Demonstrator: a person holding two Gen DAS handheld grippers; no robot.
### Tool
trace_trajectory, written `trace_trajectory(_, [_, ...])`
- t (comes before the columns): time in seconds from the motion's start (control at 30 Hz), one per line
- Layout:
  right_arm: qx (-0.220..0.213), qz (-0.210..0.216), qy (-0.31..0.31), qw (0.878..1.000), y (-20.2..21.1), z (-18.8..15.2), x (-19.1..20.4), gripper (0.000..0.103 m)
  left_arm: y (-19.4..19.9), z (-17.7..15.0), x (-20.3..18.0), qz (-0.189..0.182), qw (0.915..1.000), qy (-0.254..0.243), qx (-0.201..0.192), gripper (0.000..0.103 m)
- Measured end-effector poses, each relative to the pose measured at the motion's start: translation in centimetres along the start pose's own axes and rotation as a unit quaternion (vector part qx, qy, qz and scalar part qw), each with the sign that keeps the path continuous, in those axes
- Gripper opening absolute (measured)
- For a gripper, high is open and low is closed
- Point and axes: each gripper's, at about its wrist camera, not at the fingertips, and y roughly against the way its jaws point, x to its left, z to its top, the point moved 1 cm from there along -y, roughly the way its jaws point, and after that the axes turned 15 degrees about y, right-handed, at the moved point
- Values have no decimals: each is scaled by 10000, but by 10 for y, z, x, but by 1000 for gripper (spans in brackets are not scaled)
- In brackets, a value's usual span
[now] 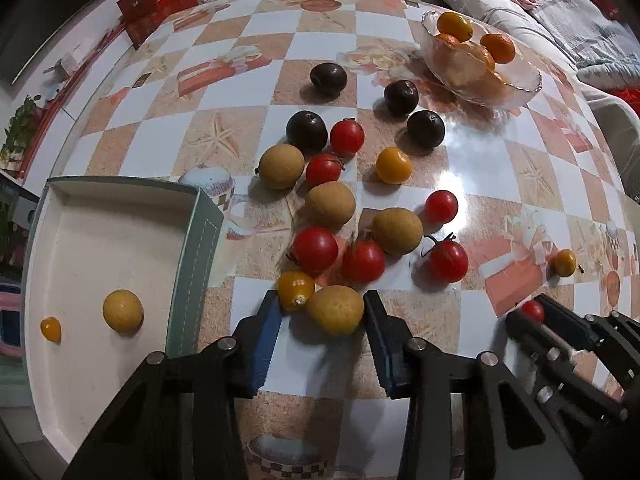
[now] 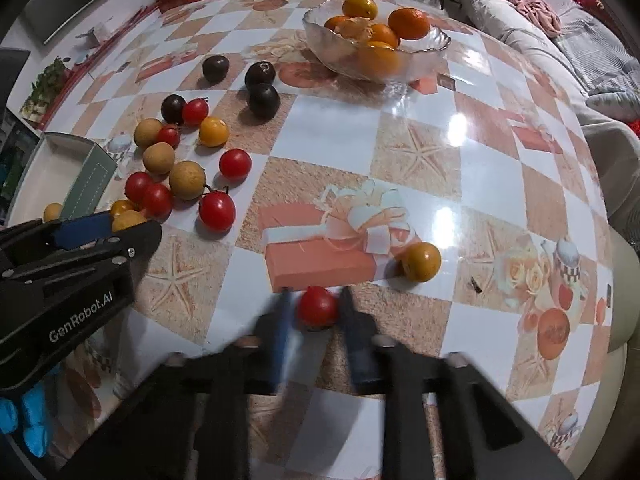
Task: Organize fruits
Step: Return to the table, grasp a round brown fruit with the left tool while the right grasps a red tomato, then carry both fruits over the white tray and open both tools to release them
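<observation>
Many small fruits lie on the checkered table: red tomatoes, tan longans, dark plums and yellow-orange ones. My left gripper [image 1: 322, 312] is open around a tan longan [image 1: 335, 310], its right finger touching it; a small yellow fruit [image 1: 295, 290] lies against the left finger. My right gripper [image 2: 316, 308] is blurred, its fingers close on both sides of a red tomato [image 2: 318, 306]; it also shows in the left wrist view [image 1: 532, 311]. A white box lid [image 1: 100, 248] on the left holds a yellow longan [image 1: 122, 310] and a small orange fruit [image 1: 51, 329].
A glass bowl [image 2: 434, 50] of oranges stands at the back of the table. A yellow fruit [image 2: 421, 261] lies alone right of the right gripper. Red boxes and clutter line the far edge; a sofa is on the right.
</observation>
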Motion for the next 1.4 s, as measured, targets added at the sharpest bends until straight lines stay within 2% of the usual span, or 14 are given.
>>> trace_trajectory(0.1, [-33,146,-125,9998,3,-3,-5,20,5,-3,3,-74,10000,-33,14,39])
trace_trajectory(0.13, [-55,198,-173,9996,4,-5,-6,20,7,-3,3,-133,9999,-54,46,28])
trace_trajectory(0.33, [-164,587,-574,9965,14,-16,-16,20,15,-11,9,-250,9996,-85,64,28])
trace_trajectory(0.63, [-205,670,-818,9942,29,-25,-18,20,29,-22,20,-361,9993,-74,67,28])
trace_trajectory(1.03, [-268,700,-775,9942,46,-25,-6,20,66,-31,38,-550,9984,-108,-88,28])
trace_trajectory(1.4, [-406,863,-391,9947,59,1,37,20,85,-30,88,-371,9987,153,-301,28])
